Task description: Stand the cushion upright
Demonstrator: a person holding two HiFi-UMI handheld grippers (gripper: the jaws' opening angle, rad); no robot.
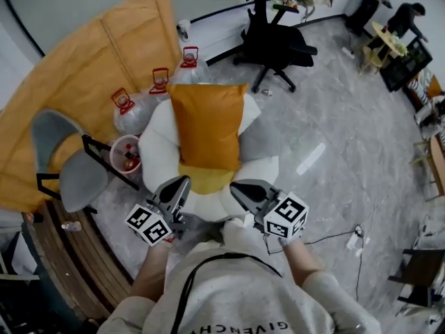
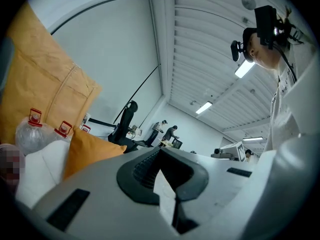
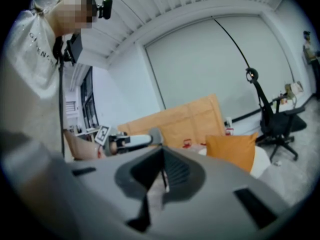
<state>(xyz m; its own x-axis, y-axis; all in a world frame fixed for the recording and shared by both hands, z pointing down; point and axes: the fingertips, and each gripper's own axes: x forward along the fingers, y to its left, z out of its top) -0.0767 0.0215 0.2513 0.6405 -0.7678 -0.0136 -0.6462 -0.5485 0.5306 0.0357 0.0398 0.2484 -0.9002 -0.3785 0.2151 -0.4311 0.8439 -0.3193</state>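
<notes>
Left gripper (image 1: 179, 185): clenched, its jaws pressed together with nothing between them; held level above the near edge of the floor pad, apart from the cushion.
Right gripper (image 1: 240, 188): clenched and empty as well; just right of the left one, tips slanting slightly down over the same near edge.
Hands: 1 hand on each gripper, both close to the person's chest; the marker cubes face up.
Cushion (image 1: 207, 124): orange, square, standing upright on the pad, its lower edge at the pad's middle and its top corners toward the pad's far edge; neither gripper touches it. Whether it leans on anything behind cannot be told.
Floor pad (image 1: 158, 148): white and grey, with rounded lobes and a yellow centre (image 1: 205, 179) showing just below the cushion; it lies on the grey floor (image 1: 327, 117).
Water bottles (image 1: 161, 85): 3 large clear ones with red handles, in a row on the floor just beyond the pad's far left edge.
Pink bin (image 1: 125, 152): beside the pad's left edge.
Grey chair (image 1: 66, 165): left of the bin.
Brown board (image 1: 104, 61): large, leaning at the wall behind the bottles.
Office chair (image 1: 274, 44): black, on the floor well beyond the pad's far right.
</notes>
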